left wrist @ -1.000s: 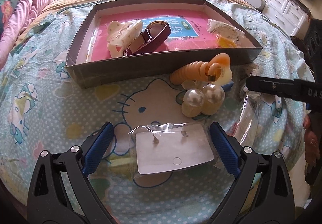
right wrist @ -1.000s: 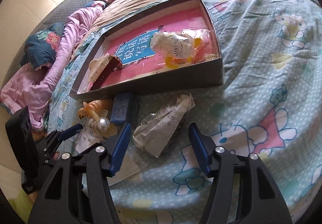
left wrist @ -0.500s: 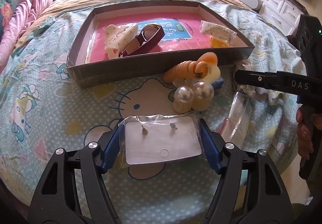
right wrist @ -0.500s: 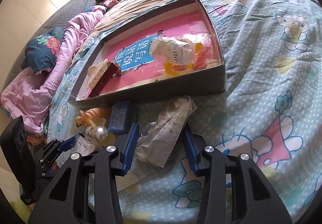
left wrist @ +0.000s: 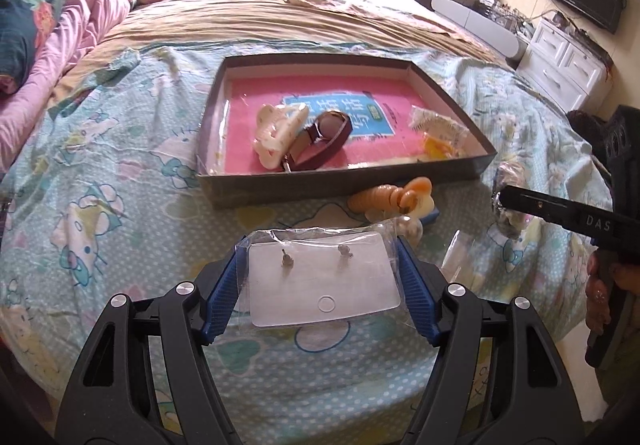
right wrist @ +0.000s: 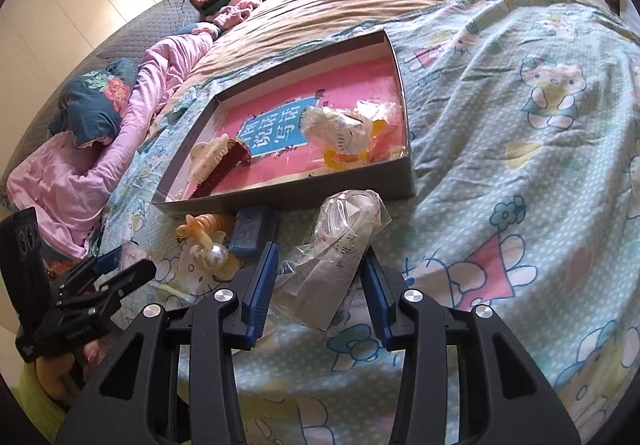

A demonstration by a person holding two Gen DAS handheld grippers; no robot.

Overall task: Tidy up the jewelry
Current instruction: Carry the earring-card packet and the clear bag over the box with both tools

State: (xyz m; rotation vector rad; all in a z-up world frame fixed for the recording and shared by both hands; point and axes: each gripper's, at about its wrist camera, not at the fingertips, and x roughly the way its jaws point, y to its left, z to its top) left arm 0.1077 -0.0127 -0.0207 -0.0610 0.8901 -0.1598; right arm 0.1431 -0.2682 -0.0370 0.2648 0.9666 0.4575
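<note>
left gripper: fingers clenched on the earring card bag, held by its two side edges just above the bed; jaws closed in during the last second.
earring card bag: light, stiff card in slick film; edge grip suits it, may bow if squeezed.
right gripper: fingers closing on the crinkly bag, pinched at mid-body.
crinkly bag: soft, slippery, contents unclear.
loose clips: on bed, beside box.
box: farther back, holds cream claw clip.
</note>
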